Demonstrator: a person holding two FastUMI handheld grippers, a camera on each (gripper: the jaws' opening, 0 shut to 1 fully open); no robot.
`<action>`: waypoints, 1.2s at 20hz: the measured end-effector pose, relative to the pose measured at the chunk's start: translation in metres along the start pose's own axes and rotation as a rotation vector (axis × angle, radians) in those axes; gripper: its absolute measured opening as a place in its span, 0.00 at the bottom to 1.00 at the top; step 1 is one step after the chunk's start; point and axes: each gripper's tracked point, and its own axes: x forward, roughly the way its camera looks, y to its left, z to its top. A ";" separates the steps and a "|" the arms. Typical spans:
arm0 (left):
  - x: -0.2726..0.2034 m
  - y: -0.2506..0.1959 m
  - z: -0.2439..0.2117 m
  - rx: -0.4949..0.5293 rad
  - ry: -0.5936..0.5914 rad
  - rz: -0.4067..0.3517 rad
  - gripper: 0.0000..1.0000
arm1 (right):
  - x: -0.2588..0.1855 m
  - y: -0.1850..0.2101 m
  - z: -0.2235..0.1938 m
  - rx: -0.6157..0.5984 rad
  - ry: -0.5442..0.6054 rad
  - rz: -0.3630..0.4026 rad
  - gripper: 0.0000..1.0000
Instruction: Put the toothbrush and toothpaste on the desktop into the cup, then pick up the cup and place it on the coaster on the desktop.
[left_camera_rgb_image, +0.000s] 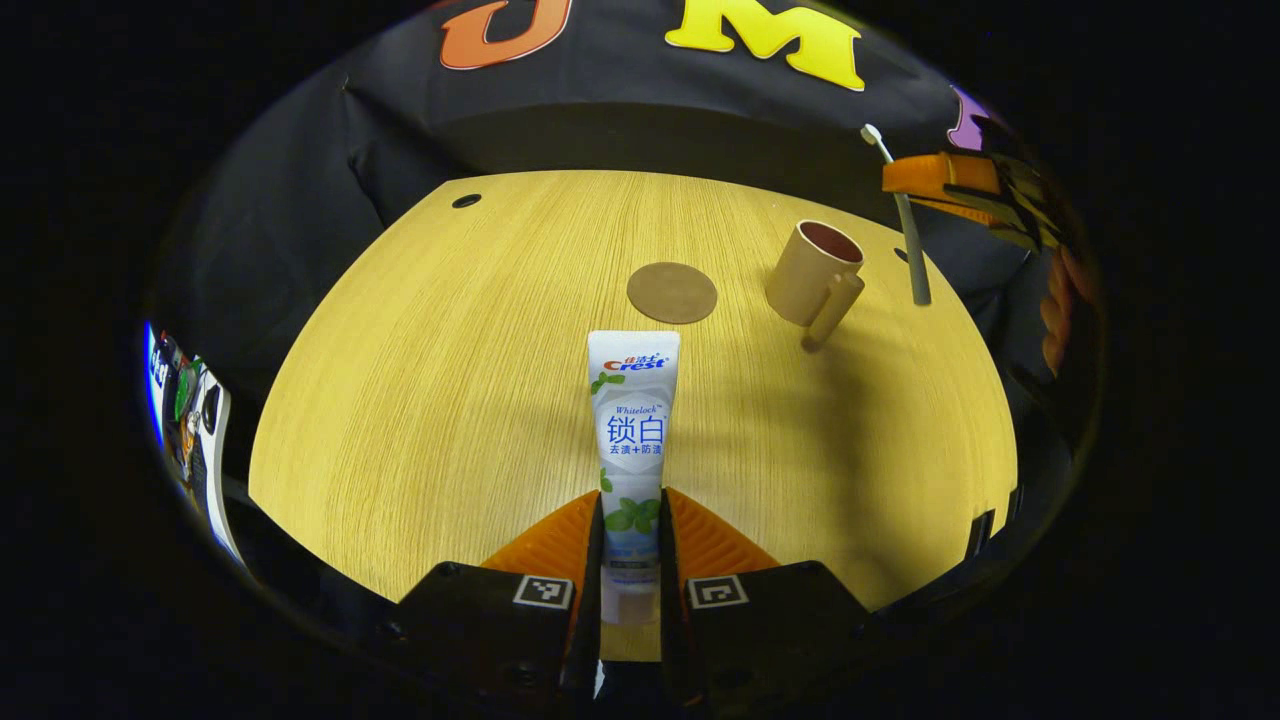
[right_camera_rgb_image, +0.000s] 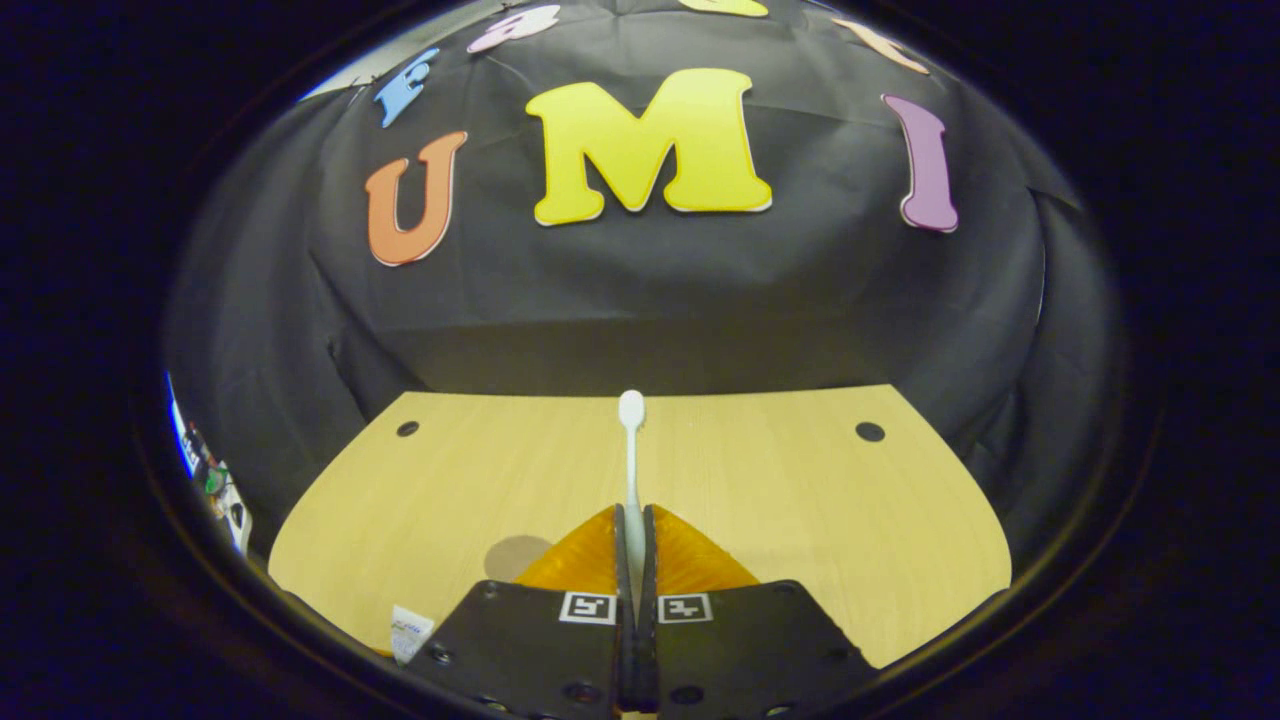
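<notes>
Toothbrush (left_camera_rgb_image: 905, 215) is clamped in the right gripper (left_camera_rgb_image: 945, 185), held lengthwise just right of and above the cup (left_camera_rgb_image: 812, 272), head up. Left gripper (left_camera_rgb_image: 630, 540) is clamped on the toothpaste (left_camera_rgb_image: 632, 420), well short of the cup; right is nearer. Coaster (left_camera_rgb_image: 672, 292) is left of the cup on the tabletop (left_camera_rgb_image: 430, 400).

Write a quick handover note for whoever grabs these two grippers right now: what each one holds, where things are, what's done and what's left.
Left hand-held gripper: shut on the toothpaste, tube pointing away over the desk.
Right hand-held gripper: shut on the toothbrush, head pointing forward; in the left gripper view it is held up in the air just right of the cup.
Cup: on the desk, nothing seen in it, right of the coaster, apart from it.
Done: both items grasped.
Left: drop toothbrush and toothpaste into the cup, then set the cup on the coaster.
</notes>
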 end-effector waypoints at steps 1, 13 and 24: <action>0.002 -0.001 0.002 0.000 -0.001 0.002 0.28 | 0.006 -0.001 0.007 -0.008 -0.022 0.000 0.01; 0.039 -0.010 -0.008 -0.012 0.018 0.011 0.28 | 0.054 0.004 0.055 0.029 -0.251 0.091 0.01; 0.036 -0.011 -0.021 -0.020 0.053 0.014 0.28 | 0.081 0.006 0.037 0.075 -0.272 0.138 0.00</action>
